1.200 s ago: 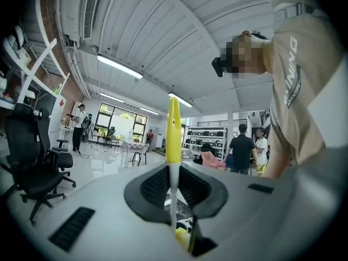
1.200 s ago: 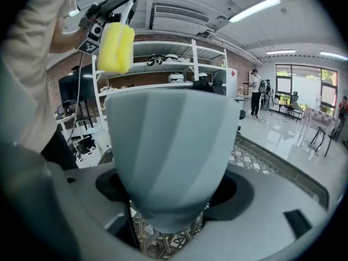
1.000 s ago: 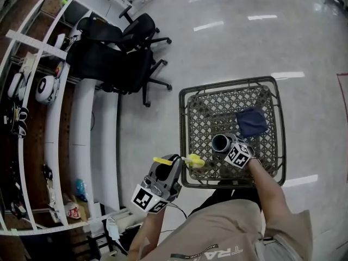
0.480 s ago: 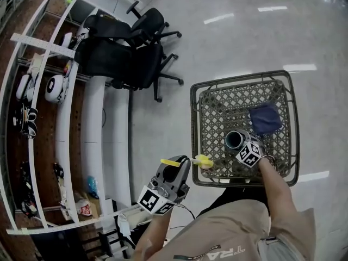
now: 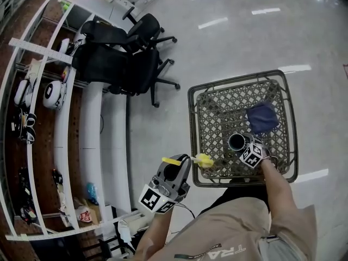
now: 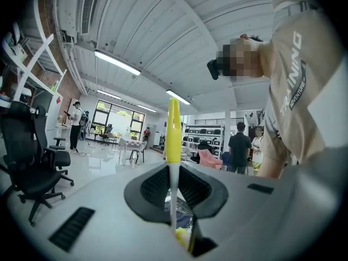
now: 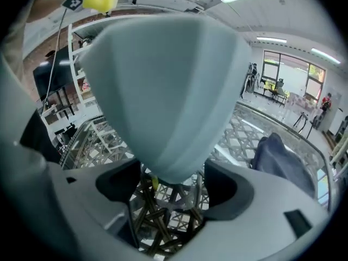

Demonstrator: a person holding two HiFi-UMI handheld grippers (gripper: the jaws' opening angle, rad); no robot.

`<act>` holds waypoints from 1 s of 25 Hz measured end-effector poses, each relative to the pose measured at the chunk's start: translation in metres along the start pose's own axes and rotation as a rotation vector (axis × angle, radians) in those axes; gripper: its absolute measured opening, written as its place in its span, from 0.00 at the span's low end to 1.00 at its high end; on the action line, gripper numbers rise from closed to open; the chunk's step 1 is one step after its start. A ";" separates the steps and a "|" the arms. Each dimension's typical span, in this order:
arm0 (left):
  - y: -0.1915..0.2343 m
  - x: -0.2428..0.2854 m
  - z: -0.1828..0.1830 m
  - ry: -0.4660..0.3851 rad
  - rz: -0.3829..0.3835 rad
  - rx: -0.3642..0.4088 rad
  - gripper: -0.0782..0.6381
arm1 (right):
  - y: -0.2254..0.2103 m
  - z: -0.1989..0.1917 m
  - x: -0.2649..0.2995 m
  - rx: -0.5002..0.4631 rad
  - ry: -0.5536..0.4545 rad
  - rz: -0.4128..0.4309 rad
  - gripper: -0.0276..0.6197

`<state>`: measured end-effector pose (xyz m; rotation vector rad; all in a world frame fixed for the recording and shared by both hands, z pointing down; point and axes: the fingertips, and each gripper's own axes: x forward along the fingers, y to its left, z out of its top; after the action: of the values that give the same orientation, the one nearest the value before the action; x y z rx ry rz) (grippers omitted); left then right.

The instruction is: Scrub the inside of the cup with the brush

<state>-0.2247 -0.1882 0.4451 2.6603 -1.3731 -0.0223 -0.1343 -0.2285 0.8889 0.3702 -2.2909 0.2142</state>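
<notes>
Pale blue-grey cup (image 7: 163, 91) is pinched in your right gripper (image 7: 174, 184). Your left gripper (image 6: 174, 192) clamps the slim yellow brush (image 6: 173, 129). Line the bristles up with the mouth first.

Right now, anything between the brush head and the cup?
Nothing loose: in the head view only bare lattice of the table separates the brush head from the cup. The blue cloth lies beyond the cup.
</notes>
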 end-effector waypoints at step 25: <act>0.006 -0.024 0.006 -0.144 -0.019 -0.038 0.17 | 0.018 0.121 -0.227 0.103 -0.440 -0.060 0.08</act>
<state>-0.2438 -0.1729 0.4385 2.6863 -1.3738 -0.2442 -0.0765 -0.1989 0.6393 0.5863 -2.7012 0.2398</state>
